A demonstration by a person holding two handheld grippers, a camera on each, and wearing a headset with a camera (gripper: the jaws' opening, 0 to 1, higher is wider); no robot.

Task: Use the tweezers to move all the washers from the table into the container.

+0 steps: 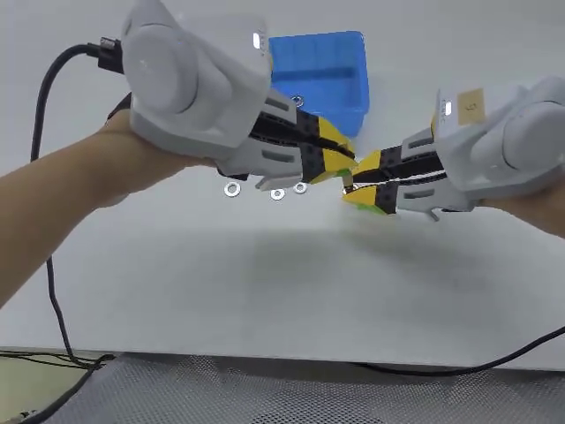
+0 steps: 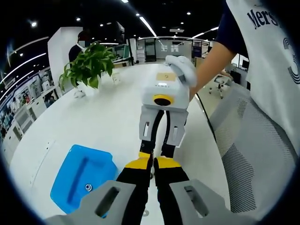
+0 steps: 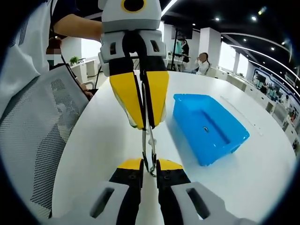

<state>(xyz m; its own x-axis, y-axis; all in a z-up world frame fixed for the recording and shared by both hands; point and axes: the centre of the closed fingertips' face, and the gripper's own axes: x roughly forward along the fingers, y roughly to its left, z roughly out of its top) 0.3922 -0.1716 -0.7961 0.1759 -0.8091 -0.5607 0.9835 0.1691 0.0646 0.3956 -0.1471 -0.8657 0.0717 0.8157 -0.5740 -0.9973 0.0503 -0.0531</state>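
Three small metal washers (image 1: 232,189), (image 1: 277,193), (image 1: 300,187) lie in a row on the white table (image 1: 265,283). Behind them stands the blue container (image 1: 318,39), with one washer (image 1: 297,99) on its floor. My two grippers meet tip to tip above the table, to the right of the row. The left gripper (image 1: 346,162) is shut on thin metal tweezers (image 3: 146,140). In the right gripper view it (image 3: 146,123) comes down from the top. The tweezers' other end sits between the jaws of my right gripper (image 3: 150,165), which press on it.
The table's front edge (image 1: 265,358) runs along the bottom, with a mesh chair (image 3: 28,140) below it. A black cable (image 1: 44,115) trails from the left gripper. A potted plant (image 2: 89,65) stands far off on the table.
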